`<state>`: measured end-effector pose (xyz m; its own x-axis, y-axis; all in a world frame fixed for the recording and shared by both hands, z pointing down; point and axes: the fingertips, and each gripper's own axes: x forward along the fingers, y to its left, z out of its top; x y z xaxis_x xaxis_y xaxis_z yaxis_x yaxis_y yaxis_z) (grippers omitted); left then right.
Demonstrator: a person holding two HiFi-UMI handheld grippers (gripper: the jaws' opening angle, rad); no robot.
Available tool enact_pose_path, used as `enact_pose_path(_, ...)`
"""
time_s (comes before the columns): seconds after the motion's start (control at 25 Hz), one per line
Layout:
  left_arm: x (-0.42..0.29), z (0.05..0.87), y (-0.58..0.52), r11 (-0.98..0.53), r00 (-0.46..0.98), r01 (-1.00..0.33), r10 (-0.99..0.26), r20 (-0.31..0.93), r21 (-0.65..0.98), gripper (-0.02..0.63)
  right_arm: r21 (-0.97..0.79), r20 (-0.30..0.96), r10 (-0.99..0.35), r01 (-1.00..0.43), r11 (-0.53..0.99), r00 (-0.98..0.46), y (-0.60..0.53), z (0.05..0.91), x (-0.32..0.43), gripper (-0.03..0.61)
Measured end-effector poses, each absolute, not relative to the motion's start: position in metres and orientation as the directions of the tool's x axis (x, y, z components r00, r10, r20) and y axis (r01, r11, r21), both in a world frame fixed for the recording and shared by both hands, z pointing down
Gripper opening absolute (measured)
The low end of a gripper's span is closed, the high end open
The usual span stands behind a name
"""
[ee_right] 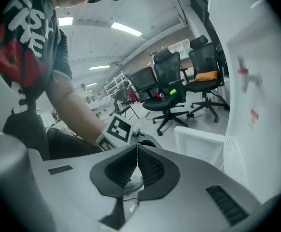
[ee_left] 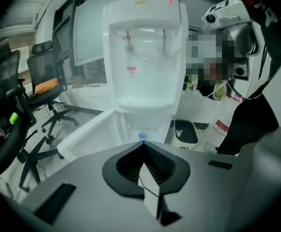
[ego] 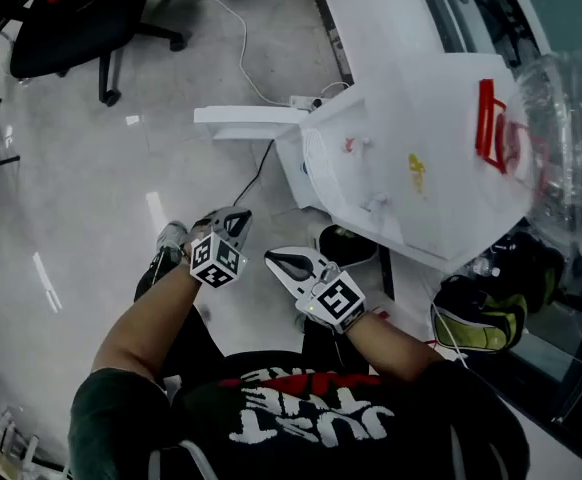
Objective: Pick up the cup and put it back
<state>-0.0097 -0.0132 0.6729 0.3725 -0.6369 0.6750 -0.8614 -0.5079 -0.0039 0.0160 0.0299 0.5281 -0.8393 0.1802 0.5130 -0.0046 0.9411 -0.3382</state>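
Note:
No cup shows in any view. In the head view my left gripper [ego: 233,223] and right gripper [ego: 289,264] hang side by side above the floor, in front of a white water dispenser [ego: 411,168]. The left gripper [ee_left: 143,143] is shut with nothing between its jaws, and it points at the dispenser's tap recess [ee_left: 143,57], well short of it. The right gripper [ee_right: 137,146] is shut too and holds nothing. It faces across the left gripper's marker cube [ee_right: 118,128], with the dispenser's side [ee_right: 256,81] at its right.
A clear water bottle [ego: 561,138] tops the dispenser. A white panel [ego: 246,118] juts out from its base over the floor. Black office chairs [ego: 81,18] stand to the left, a cable [ego: 236,38] trails on the floor, and a yellow-black bag [ego: 481,318] lies at the right.

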Motion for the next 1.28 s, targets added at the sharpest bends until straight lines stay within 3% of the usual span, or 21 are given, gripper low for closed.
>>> enact_pose_path(0.24,-0.026,0.497,0.009,-0.45,0.359,-0.893,-0.738,0.571,-0.02,0.009,-0.254,0.506,0.124,-0.01,0.967,-0.854,0.028,0.393,0.023,0.035)
enact_pose_path(0.56,-0.006,0.249,-0.009,-0.472,0.434,-0.881,-0.832,0.344,-0.029,0.009,-0.143,0.419,-0.004,-0.07,0.987,-0.908,0.007,0.211,0.05,0.035)
enact_pose_path(0.88,0.059,0.073,-0.03,-0.616,0.609,-0.787,-0.784,0.121,-0.027,0.009,-0.098,0.263,-0.222,-0.254,0.962,-0.939,-0.036,0.066,0.123,0.034)
enact_pose_path(1.28,0.12,-0.072,-0.041,-0.727,0.723,-0.681,-0.687,-0.072,0.089,0.009,-0.063,0.067,-0.398,-0.402,0.914,-0.915,-0.053,-0.072,0.205,0.034)
